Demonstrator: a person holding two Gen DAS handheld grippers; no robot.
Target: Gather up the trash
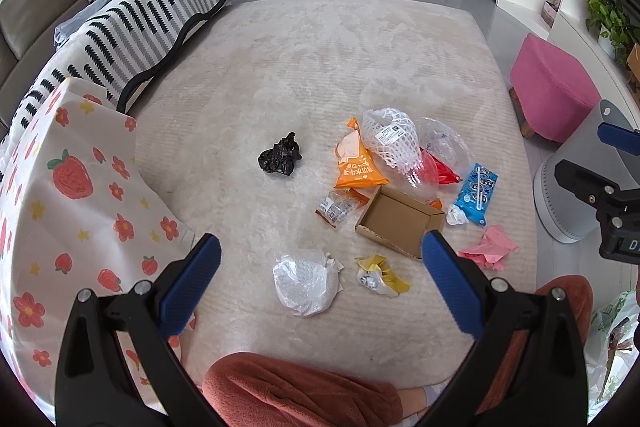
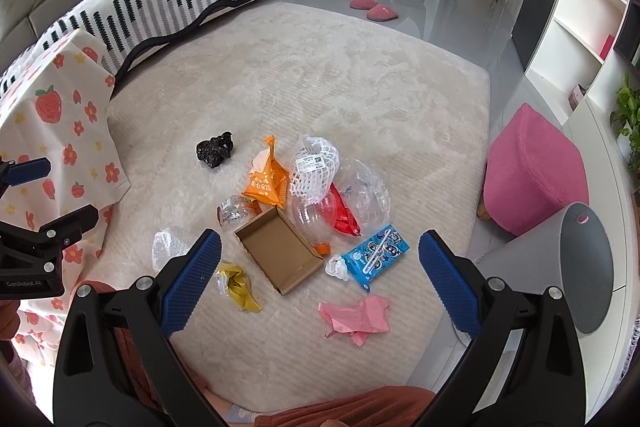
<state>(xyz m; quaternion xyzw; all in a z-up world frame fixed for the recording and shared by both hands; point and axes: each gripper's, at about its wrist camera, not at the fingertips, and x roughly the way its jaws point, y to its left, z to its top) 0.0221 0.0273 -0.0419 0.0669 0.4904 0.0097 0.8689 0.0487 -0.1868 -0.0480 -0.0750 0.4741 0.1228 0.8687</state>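
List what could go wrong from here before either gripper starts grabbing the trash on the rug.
1. The crumpled clear plastic, white foam net and red wrapper overlap, so one grab may drag the others.
2. The open cardboard box is wide and may slip from the open right gripper.
3. The grey bin sits off the rug's right side; light pink paper could drop on the way.

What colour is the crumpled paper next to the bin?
Pink. The crumpled paper lies on the rug near the grey bin; the right wrist view shows it best.
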